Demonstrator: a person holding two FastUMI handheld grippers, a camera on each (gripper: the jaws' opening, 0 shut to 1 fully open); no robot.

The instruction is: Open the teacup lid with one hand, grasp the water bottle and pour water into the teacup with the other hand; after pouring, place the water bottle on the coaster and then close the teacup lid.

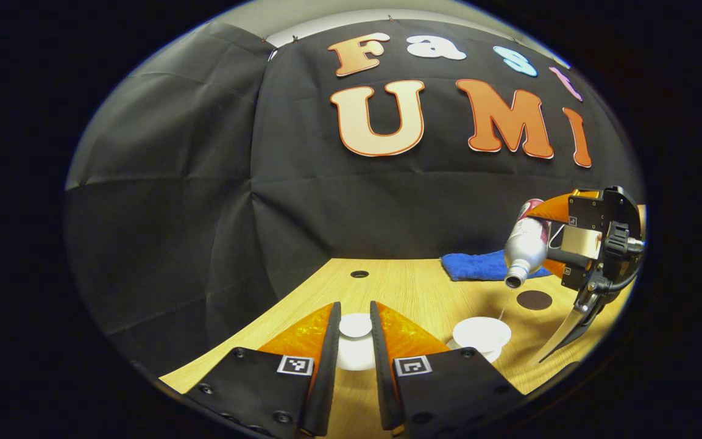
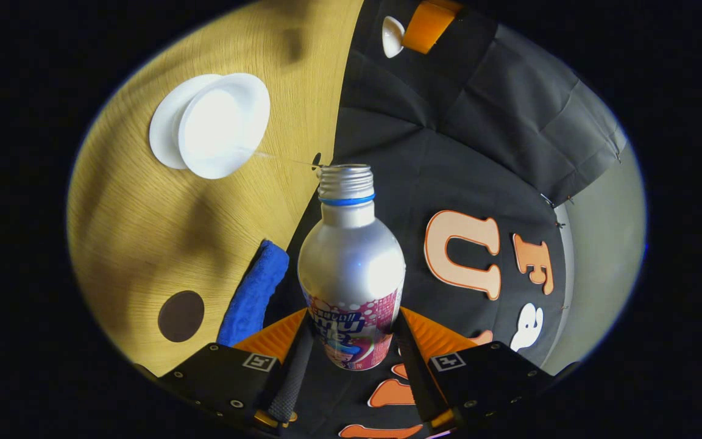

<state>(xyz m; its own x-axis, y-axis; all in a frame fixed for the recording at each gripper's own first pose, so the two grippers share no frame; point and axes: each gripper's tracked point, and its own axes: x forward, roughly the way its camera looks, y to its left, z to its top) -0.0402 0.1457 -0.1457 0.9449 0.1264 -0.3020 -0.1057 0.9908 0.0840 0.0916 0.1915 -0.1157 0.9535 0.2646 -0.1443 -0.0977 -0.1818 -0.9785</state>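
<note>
While my right gripper (image 2: 351,360) clamps the water bottle (image 2: 351,268) by its lower body and tips it mouth-down, a thin thread of water runs from the neck toward the teacup (image 2: 224,125), which sits on its saucer (image 2: 161,131) at the upper left of the right gripper view. So I judge the pouring step to be in hand, with the lid already off. In the left gripper view the same bottle hangs at the right of the frame, slanted over the open cup at lower centre-right. My left gripper (image 1: 354,341) sits at the bottom centre of that view with the teacup lid (image 1: 355,338) between its fingers; they appear to press on the lid's knob from both sides, and the lid looks close to the wooden table (image 1: 400,286), though I cannot tell whether it rests there. The dark round coaster (image 2: 181,315) lies at the lower left of the right gripper view, just beside the blue cloth (image 2: 253,292). Next I must right the bottle once the cup has enough, carry it upright to the coaster and release it there, then bring the lid back over the cup.
</note>
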